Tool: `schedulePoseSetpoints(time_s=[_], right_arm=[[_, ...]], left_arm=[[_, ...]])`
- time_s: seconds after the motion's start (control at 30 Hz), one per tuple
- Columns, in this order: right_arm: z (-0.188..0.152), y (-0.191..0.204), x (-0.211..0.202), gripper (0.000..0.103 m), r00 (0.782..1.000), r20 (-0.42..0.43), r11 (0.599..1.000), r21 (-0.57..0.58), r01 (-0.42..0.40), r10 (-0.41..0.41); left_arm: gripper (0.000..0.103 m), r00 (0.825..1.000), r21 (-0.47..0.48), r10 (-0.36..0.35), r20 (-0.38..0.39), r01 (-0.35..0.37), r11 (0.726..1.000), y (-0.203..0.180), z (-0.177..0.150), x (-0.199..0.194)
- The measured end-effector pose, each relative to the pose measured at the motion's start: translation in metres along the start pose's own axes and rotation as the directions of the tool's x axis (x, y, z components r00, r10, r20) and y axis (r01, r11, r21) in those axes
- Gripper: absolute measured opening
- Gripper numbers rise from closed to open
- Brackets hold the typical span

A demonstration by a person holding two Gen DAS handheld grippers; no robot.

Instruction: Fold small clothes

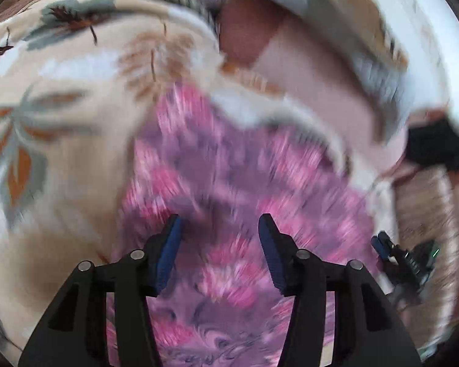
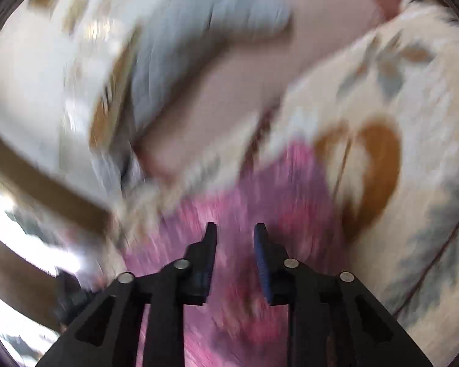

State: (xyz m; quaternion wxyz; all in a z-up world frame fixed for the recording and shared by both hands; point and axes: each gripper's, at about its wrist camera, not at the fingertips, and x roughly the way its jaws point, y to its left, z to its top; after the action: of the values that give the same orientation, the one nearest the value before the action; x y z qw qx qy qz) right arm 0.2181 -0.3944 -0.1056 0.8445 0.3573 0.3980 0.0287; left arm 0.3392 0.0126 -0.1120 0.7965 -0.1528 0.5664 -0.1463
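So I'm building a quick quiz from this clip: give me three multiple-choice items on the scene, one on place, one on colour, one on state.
1. Where does the garment lie?
A. on the leaf-print bed cover
B. in a basket
C. on a hanger

2. What colour is the garment?
A. plain green
B. pink and purple
C. black

3. How do the left gripper's jaws stand?
A. clamped on a sock
B. out of view
C. apart, nothing between them

Answers:
1 A: the garment is spread on the leaf-print bed cover.
2 B: its blurred print shows pink and purple in both wrist views.
3 C: the left gripper has a clear gap between its blue pads, with the cloth beyond them; the right gripper also stands apart, more narrowly.
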Motion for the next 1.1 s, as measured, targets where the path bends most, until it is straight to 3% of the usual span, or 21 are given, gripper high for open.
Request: schedulePoseSetpoints(time_s=[0.03,0.07,0.1,0.17,0.27,0.33,0.37,0.4,0.47,0.57,0.6,0.67,0.73,0.77,0.8,0.87,0.97,1.1], right_arm=[[-0.009,0.001,0.014,0.021,0.991,-0.074,0.993,-0.046,0.112,-0.115],[-0.013,0.002,0.012,0.019,0.99,-0.058,0.989,-0.072,0.127,-0.131],[-0.014,0.005,-0.001,0.026,0.991,-0.017,0.989,-0.075,0.129,-0.131],[-0.018,0.0,-0.033,0.032,0.992,0.041,0.993,-0.002,0.117,-0.117],[-0.04,-0.015,-0.081,0.055,0.977,0.12,0.984,0.061,0.167,-0.174],[-0.063,-0.026,-0.095,0.056,0.969,0.115,0.974,0.08,0.211,-0.219],[-0.073,-0.034,-0.095,0.055,0.974,0.081,0.975,0.089,0.202,-0.21],[-0.082,-0.038,-0.089,0.044,0.981,0.025,0.977,0.093,0.192,-0.195],[-0.093,-0.035,-0.084,0.008,0.989,-0.026,0.988,0.054,0.148,-0.147],[-0.09,-0.017,-0.119,0.007,0.982,0.137,0.991,0.018,0.132,-0.133],[-0.09,-0.017,-0.122,0.006,0.975,0.155,0.987,0.023,0.156,-0.158],[-0.088,-0.029,-0.111,0.006,0.965,0.101,0.971,0.016,0.24,-0.24],[-0.091,-0.048,-0.092,0.005,0.941,-0.014,0.94,0.034,0.339,-0.339],[-0.092,-0.051,-0.099,0.006,0.947,0.002,0.946,0.057,0.32,-0.321],[-0.092,-0.048,-0.109,0.016,0.947,0.033,0.944,0.093,0.315,-0.32],[-0.09,-0.033,-0.133,0.017,0.936,0.149,0.945,0.134,0.299,-0.318],[-0.083,0.004,-0.137,0.025,0.936,0.226,0.962,0.014,0.273,-0.269],[-0.073,0.04,-0.112,0.032,0.94,0.23,0.956,-0.095,0.279,-0.251]], left_arm=[[0.047,0.999,0.01,0.035,-0.018,-0.035,0.999,0.0,-0.006,0.006],[0.046,0.998,0.035,0.06,0.006,-0.06,0.998,-0.002,-0.01,0.004],[0.045,0.997,0.049,0.079,0.006,-0.079,0.996,-0.005,-0.013,-0.004],[0.045,1.0,0.045,0.026,-0.004,-0.026,0.999,-0.005,-0.021,-0.027],[0.054,0.999,0.064,-0.023,0.033,0.021,0.998,0.0,-0.048,-0.06],[0.057,0.999,0.082,-0.039,0.035,0.037,0.996,0.002,-0.07,-0.064],[0.057,1.0,0.093,-0.019,0.023,0.017,0.996,-0.003,-0.075,-0.059],[0.057,1.0,0.105,0.015,-0.004,-0.014,0.994,-0.003,-0.082,-0.05],[0.057,0.996,0.089,0.069,-0.055,-0.064,0.994,0.001,-0.092,-0.033],[0.056,0.998,0.042,0.044,-0.043,-0.042,0.998,0.012,-0.097,-0.041],[0.056,0.998,0.014,0.03,-0.053,-0.029,0.999,0.016,-0.097,-0.043],[0.055,0.998,-0.001,0.012,-0.061,-0.012,1.0,0.023,-0.097,-0.045],[0.046,0.997,-0.003,0.031,-0.073,-0.031,1.0,0.022,-0.097,-0.05],[0.046,0.997,-0.015,0.037,-0.075,-0.038,0.999,0.022,-0.097,-0.057],[0.046,0.998,-0.025,0.015,-0.061,-0.016,1.0,0.021,-0.099,-0.066],[0.05,1.0,-0.017,-0.027,-0.012,0.027,0.999,0.011,-0.101,-0.08],[0.062,0.992,0.052,0.098,0.075,-0.102,0.993,-0.011,-0.097,-0.09],[0.063,0.952,0.12,0.274,0.138,-0.291,0.949,-0.028,-0.083,-0.074]])
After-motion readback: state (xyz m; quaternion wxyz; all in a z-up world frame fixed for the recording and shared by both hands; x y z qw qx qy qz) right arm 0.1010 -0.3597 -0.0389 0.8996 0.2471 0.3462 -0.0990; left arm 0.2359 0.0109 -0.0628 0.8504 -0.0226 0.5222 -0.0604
